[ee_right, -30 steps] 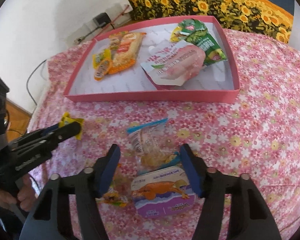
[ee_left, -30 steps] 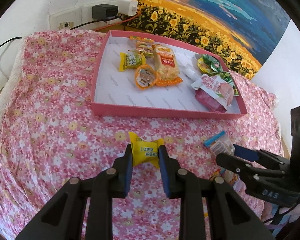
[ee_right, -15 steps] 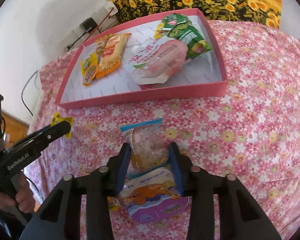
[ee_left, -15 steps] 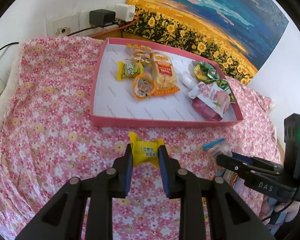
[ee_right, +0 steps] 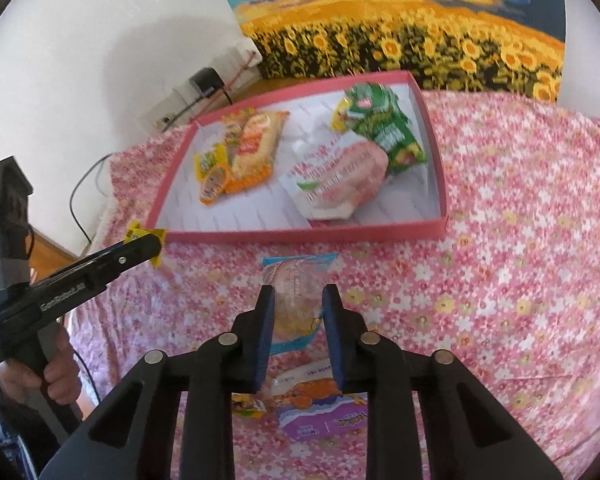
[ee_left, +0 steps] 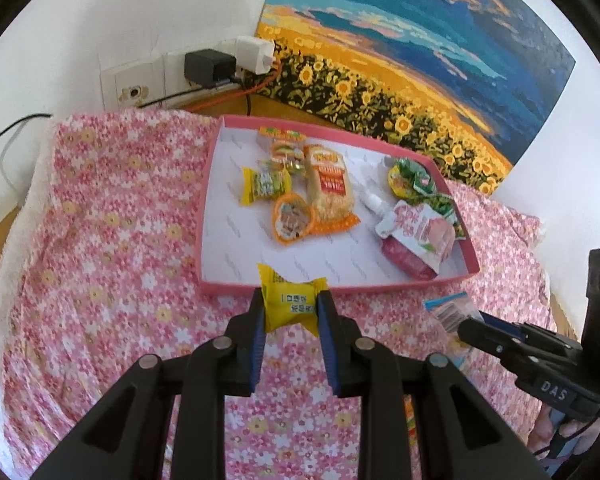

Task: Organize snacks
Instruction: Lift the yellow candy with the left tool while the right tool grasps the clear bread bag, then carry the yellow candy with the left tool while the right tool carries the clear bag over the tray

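Note:
My left gripper [ee_left: 291, 307] is shut on a small yellow wrapped snack [ee_left: 291, 305] and holds it in the air just short of the near rim of the pink tray [ee_left: 340, 289]. My right gripper [ee_right: 299, 309] is shut on a clear blue-edged snack packet [ee_right: 296, 300] and holds it above the floral cloth. The tray [ee_right: 300, 236] holds several snacks: a yellow packet [ee_left: 265, 185], an orange cracker pack [ee_left: 330, 188], a pink pouch [ee_left: 418, 240] and green packets [ee_right: 382, 128]. The left gripper also shows in the right wrist view [ee_right: 148, 245].
A purple snack cup [ee_right: 324, 416] and a small yellow packet [ee_right: 246, 406] lie on the pink floral cloth [ee_left: 100, 240] under my right gripper. A sunflower painting [ee_left: 400, 60] leans on the wall behind the tray. Plugs and cables [ee_left: 220, 68] sit at the back left.
My right gripper closed on the clear packet and lifted it off the cloth. My left gripper moved forward with the yellow snack toward the tray's near rim.

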Demonstrator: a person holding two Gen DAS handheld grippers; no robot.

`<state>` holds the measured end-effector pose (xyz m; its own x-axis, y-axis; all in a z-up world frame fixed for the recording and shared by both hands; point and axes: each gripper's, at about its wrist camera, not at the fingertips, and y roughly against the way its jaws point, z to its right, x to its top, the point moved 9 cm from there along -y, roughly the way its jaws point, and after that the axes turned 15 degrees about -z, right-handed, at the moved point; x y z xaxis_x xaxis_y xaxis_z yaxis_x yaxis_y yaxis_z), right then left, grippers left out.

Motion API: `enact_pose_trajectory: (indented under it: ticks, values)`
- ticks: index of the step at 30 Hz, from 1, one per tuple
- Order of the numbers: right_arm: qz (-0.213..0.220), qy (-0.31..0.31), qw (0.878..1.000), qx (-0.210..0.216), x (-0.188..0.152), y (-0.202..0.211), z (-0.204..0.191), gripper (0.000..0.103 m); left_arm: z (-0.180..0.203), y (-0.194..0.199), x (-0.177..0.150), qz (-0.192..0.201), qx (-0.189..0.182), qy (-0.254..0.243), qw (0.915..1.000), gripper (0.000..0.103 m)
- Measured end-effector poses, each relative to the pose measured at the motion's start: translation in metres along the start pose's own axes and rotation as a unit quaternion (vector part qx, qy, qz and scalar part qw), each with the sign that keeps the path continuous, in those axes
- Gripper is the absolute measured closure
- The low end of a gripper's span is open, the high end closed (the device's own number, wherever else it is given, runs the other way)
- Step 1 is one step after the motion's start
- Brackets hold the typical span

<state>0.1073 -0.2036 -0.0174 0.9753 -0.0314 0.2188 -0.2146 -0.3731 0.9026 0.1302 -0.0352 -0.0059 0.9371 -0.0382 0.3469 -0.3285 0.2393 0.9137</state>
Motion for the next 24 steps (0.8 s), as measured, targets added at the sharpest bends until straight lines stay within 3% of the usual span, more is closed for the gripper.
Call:
enact_pose_trajectory:
  ticks: [11, 24]
  values:
    - [0.025, 0.017, 1.000, 0.004, 0.015, 0.013, -0.011, 0.079, -0.003, 0.007, 0.023, 0.019, 0.007, 0.000, 0.9998, 0.078]
    - [0.044, 0.029, 0.999, -0.001, 0.061, 0.018, -0.016, 0.079, -0.003, -0.009, 0.044, 0.019, 0.015, 0.003, 0.9997, 0.078]
